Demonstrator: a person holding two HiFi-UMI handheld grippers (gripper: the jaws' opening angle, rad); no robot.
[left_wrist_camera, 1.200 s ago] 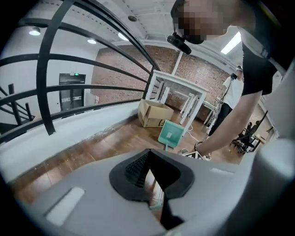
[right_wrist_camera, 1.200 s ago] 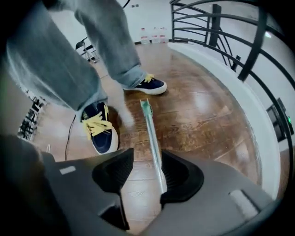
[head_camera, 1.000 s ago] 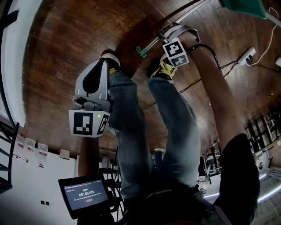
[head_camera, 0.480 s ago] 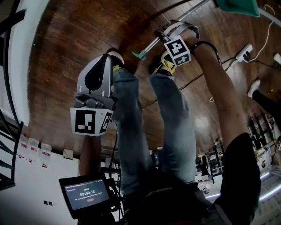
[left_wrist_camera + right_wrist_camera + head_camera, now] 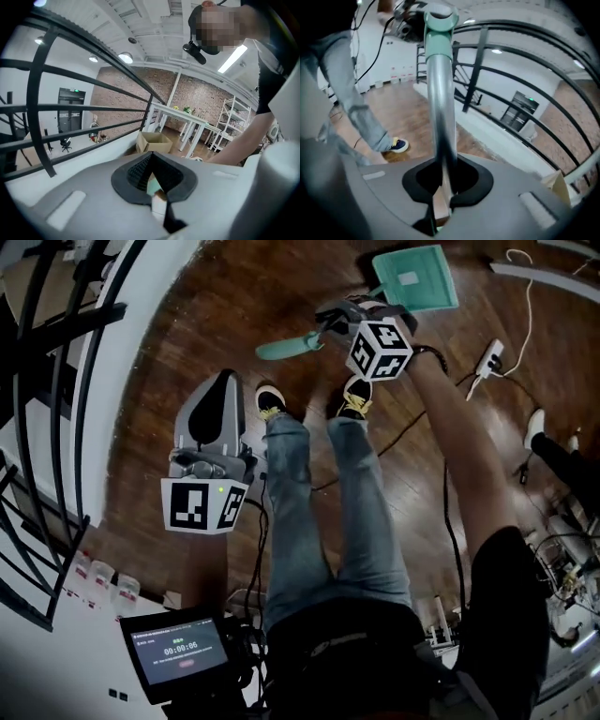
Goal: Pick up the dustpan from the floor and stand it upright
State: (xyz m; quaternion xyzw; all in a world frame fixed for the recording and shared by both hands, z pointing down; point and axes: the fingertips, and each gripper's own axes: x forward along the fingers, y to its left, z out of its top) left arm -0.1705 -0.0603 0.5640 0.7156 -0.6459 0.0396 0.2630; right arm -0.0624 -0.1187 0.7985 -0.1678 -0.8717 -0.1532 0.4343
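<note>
Two grippers held over wood floor (image 5: 187, 315). right gripper (image 5: 330, 321) closing on dustpan (image 5: 417, 277) pole (image 5: 440, 108), pads squeezing it. Green pan lies past shoes (image 5: 354, 397); can't tell if it touches floor. left gripper (image 5: 222, 381) jaws together, nothing inside, near floor's edge by white ledge (image 5: 141, 334).

The dustpan (image 5: 412, 277) is teal with a silver pole (image 5: 440, 108), the floor (image 5: 244, 296) dark brown woodgrain, my jeans (image 5: 319, 521) faded blue, my shoelaces (image 5: 353, 404) yellow.
</note>
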